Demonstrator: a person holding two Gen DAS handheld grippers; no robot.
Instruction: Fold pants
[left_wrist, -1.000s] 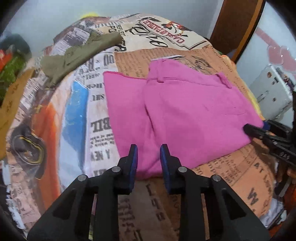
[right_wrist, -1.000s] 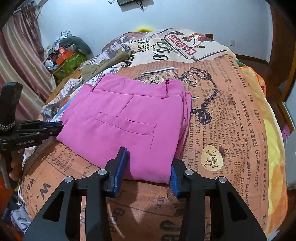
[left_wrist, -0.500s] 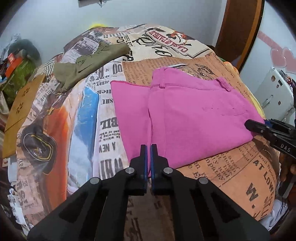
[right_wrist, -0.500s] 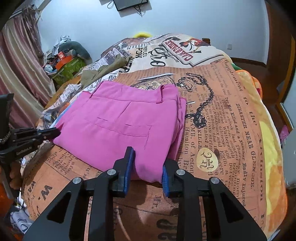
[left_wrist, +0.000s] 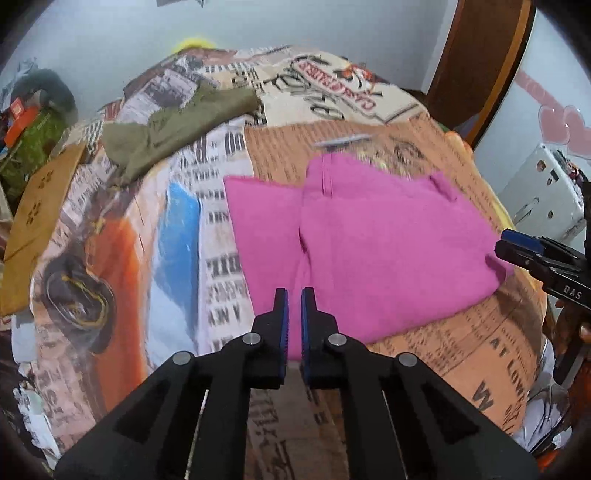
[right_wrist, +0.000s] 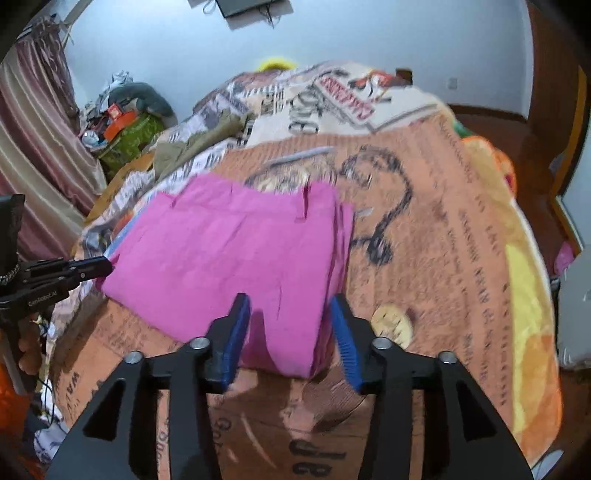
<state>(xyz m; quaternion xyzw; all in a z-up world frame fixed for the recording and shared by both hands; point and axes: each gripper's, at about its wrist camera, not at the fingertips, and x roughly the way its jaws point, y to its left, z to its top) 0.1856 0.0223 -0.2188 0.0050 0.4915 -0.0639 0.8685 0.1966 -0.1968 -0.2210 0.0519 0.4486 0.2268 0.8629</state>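
Folded pink pants lie on a newspaper-print bedspread. My left gripper is shut on the near left edge of the pants, with pink cloth pinched between its blue pads. In the right wrist view the pants reach down to my right gripper. Its jaws are opening, and the near right corner sits between the pads without being pressed. The right gripper also shows at the right edge of the left wrist view, and the left gripper at the left edge of the right wrist view.
An olive garment lies crumpled at the far left of the bed. A brown cardboard sheet leans off the left side. A clutter pile and a curtain stand beyond it. A white appliance stands to the right.
The left jaws closed on the near edge of the pants and lifted slightly. The right jaws narrowed around the near corner, then spread apart again.
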